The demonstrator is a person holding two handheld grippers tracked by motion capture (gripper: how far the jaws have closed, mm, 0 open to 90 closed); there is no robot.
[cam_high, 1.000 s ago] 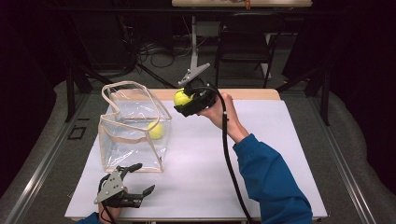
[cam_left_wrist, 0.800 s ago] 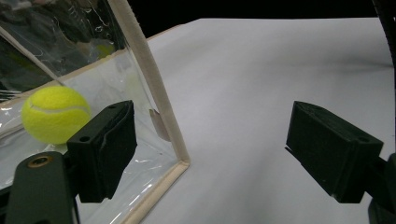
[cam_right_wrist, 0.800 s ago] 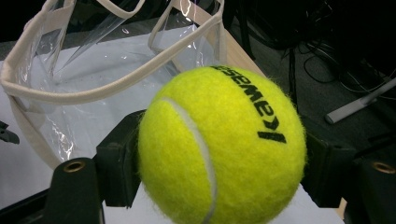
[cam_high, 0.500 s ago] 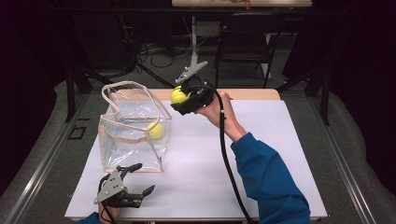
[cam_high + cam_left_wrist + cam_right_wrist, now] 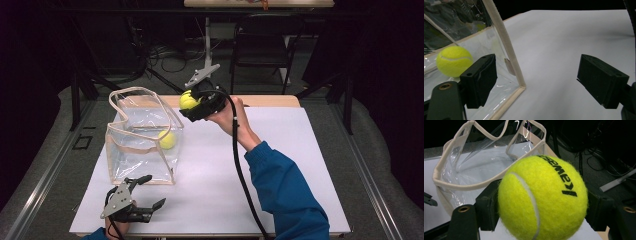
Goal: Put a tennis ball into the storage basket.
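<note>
my right gripper (image 5: 192, 102) has its jaws clamped on a yellow tennis ball (image 5: 542, 198), up in the air just beside the clear bag's (image 5: 142, 145) open top. my left gripper (image 5: 147, 191) sits wide open near the bag's front corner, gripping nothing. 1 more tennis ball (image 5: 167, 139) inside the bag.

the clear bag (image 5: 461, 37) is being cut off by the left gripper view's edges, and the tennis ball (image 5: 541, 200) is being cropped at the bottom.
</note>
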